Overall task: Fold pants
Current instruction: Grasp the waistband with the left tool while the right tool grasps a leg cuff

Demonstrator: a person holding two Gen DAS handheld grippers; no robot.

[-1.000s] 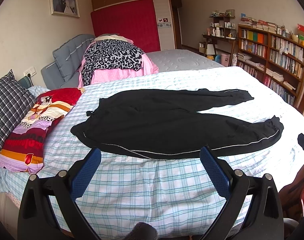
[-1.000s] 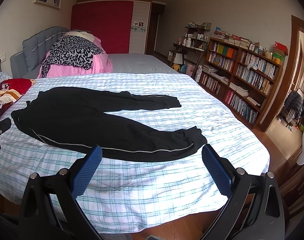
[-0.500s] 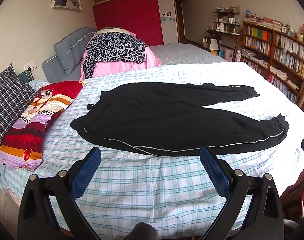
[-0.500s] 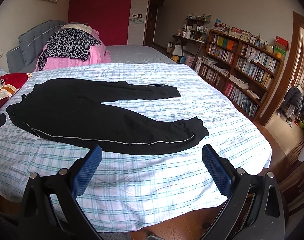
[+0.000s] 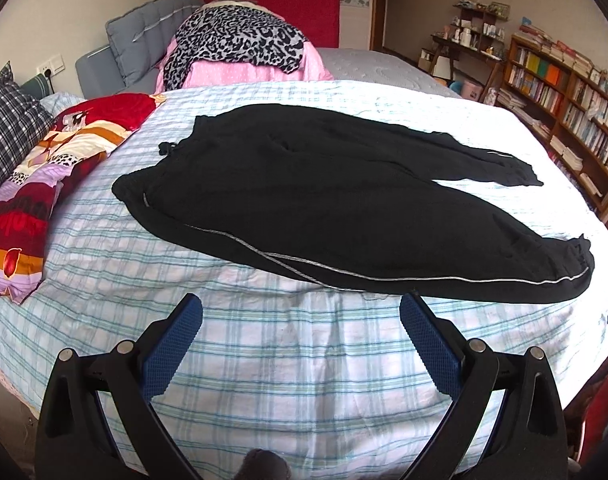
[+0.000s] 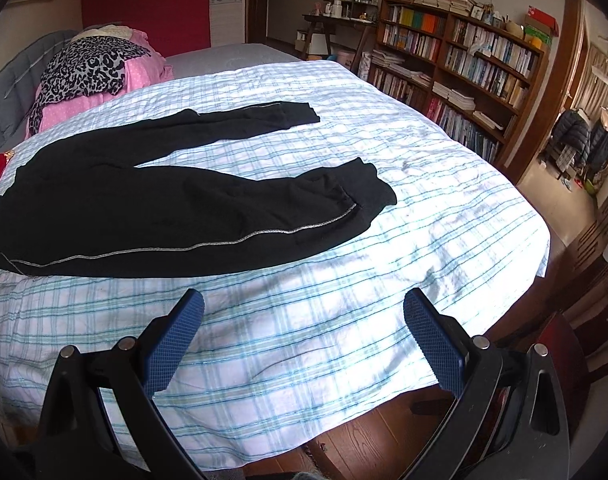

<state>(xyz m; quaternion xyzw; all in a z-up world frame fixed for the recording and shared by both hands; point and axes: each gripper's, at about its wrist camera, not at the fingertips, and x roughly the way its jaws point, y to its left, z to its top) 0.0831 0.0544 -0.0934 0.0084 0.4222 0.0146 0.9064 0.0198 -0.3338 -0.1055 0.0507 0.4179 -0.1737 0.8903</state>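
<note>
One pants: black, flat on bed, two legs spread apart
Left gripper: released, empty, near bed edge
Right gripper: released, empty, near bed edge

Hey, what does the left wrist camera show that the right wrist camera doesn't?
Only the left wrist view shows the plaid pillow and the striped quilt. Only the right wrist view shows the hanging jackets and wooden floor. Both show the black pants spread flat on the checked bedsheet, the bookshelf, and an open, empty hand-held gripper.
</note>
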